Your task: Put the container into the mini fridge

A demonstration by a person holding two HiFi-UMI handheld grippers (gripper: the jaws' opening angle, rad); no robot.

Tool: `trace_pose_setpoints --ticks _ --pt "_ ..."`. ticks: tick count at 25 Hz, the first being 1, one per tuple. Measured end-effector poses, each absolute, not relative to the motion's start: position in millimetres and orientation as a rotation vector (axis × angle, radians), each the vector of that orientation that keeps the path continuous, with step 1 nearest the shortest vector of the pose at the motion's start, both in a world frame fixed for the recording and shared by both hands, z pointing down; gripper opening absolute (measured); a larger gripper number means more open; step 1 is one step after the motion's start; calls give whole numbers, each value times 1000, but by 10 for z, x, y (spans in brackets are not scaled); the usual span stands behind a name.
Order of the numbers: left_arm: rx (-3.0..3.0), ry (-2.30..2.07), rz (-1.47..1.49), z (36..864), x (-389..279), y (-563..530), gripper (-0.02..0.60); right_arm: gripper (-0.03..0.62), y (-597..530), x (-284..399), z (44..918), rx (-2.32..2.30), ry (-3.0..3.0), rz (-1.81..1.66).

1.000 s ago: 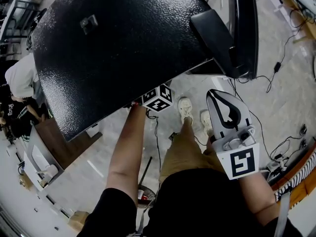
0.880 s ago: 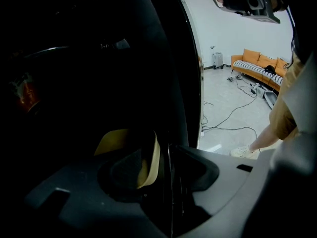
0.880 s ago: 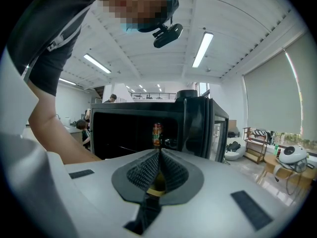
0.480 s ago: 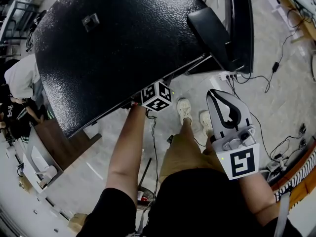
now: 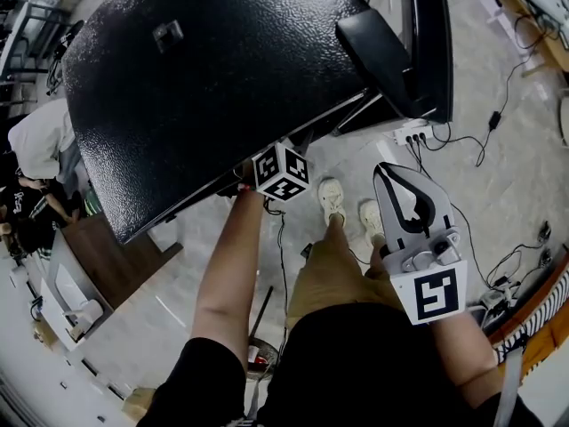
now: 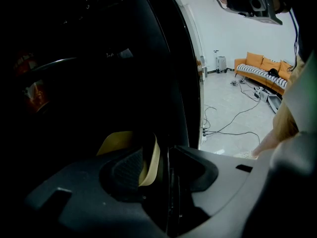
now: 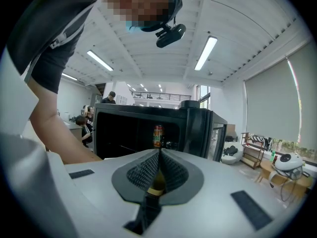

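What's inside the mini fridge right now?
An orange-red can stands upright inside the mini fridge, seen through its open front. The rest of the interior is too dark to read; in the head view the fridge's black top covers everything.

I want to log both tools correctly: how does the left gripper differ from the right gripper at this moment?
The left gripper reaches into the dark mini fridge; the right gripper hangs outside it, above the floor. The left gripper's jaws stand apart, having just been closing slightly; the right gripper's jaws are pressed together. Shared: nothing shows between the jaws of either.
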State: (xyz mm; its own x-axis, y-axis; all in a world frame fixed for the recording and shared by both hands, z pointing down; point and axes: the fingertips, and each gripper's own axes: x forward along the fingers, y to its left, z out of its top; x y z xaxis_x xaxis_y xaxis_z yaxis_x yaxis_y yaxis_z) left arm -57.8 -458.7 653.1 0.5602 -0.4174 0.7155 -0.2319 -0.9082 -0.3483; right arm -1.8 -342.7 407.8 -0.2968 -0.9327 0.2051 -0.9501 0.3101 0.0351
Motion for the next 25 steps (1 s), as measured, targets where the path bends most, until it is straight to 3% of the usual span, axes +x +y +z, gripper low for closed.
trace_pose_setpoints --ticks 25 --pt "-2536 804 -1211 5645 -483 -3875 196 37 -2741 274 3475 1664 -2528 56"
